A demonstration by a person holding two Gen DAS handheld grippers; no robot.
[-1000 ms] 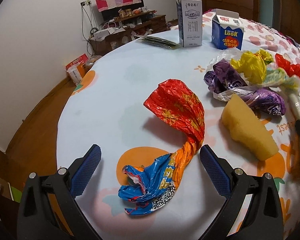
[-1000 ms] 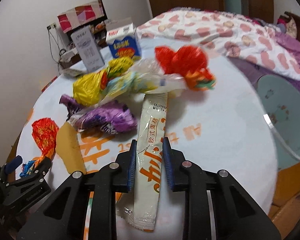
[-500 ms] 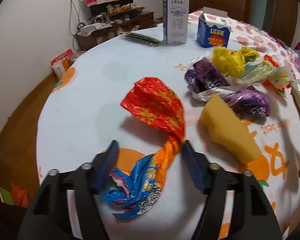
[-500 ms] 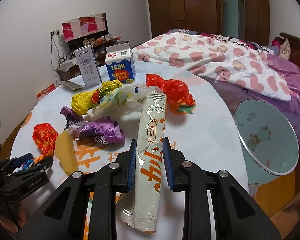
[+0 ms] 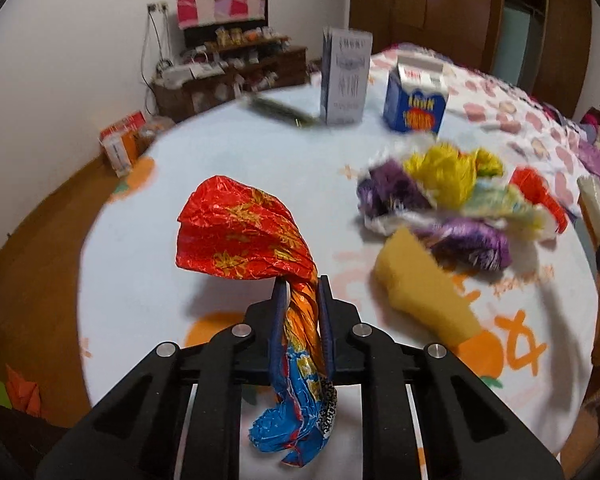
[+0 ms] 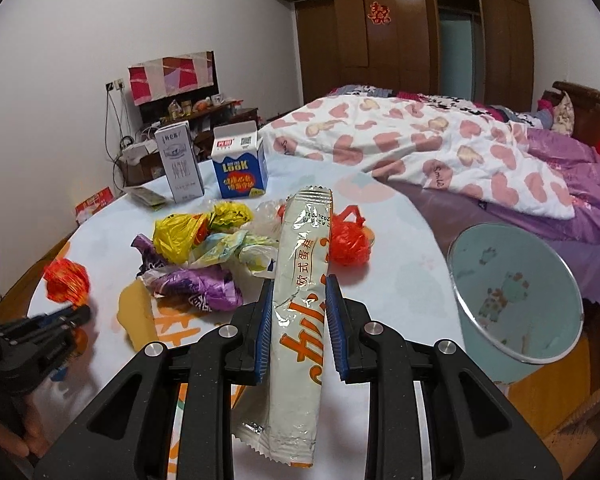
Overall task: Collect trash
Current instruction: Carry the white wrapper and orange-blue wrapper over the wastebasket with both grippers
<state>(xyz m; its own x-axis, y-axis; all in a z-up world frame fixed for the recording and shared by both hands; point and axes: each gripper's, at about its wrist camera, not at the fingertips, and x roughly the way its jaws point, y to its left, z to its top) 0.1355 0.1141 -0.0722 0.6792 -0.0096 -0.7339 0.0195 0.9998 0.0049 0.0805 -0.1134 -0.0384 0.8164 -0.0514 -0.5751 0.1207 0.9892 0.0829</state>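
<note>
Grippers: we count two, the left gripper [image 5: 302, 300] and the right gripper [image 6: 299, 304].
Cartons: we see two, a tall grey carton [image 6: 179, 168] and a blue carton [image 6: 239, 168].
Long wrappers: we count two, a red and blue wrapper [image 5: 260, 248] and a white wrapper [image 6: 300, 300].
Crumpled bags: we make out at least three, a yellow bag [image 6: 180, 236], a purple bag [image 6: 200, 284] and a red bag [image 6: 350, 242].
Sponges: we see one yellow sponge [image 5: 424, 300].
Bins: we see one pale blue bin [image 6: 512, 296].
Tables: we see one table [image 5: 220, 152].
</note>
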